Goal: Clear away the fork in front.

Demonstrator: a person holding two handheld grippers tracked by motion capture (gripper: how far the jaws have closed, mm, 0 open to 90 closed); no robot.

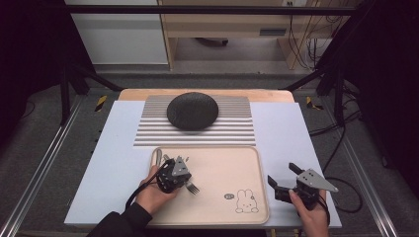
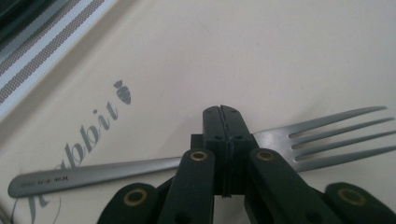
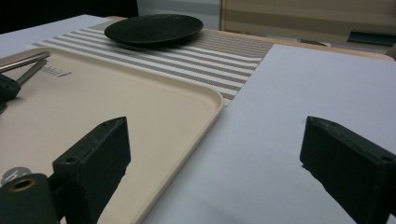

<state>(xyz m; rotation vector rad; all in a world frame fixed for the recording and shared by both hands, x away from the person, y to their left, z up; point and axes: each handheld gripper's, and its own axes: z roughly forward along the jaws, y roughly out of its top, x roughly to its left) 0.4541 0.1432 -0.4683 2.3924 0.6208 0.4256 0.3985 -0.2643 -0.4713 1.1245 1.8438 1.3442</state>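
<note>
The right gripper (image 3: 215, 158) hangs with jaws wide apart over the white tabletop (image 3: 299, 93), beside the beige tray (image 3: 140, 107); a black plate (image 3: 153, 28) rests on the striped mat (image 3: 224, 60).

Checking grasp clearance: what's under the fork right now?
The fork sits over the beige tray, across its grey "Rabbit" print. The left gripper, fingers shut, covers the fork's neck, so whether it rests on the tray or is lifted cannot be seen.

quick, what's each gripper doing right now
left gripper: jaws closed over the neck of the fork on the beige tray.
right gripper: open, holding nothing, over the white table.
</note>
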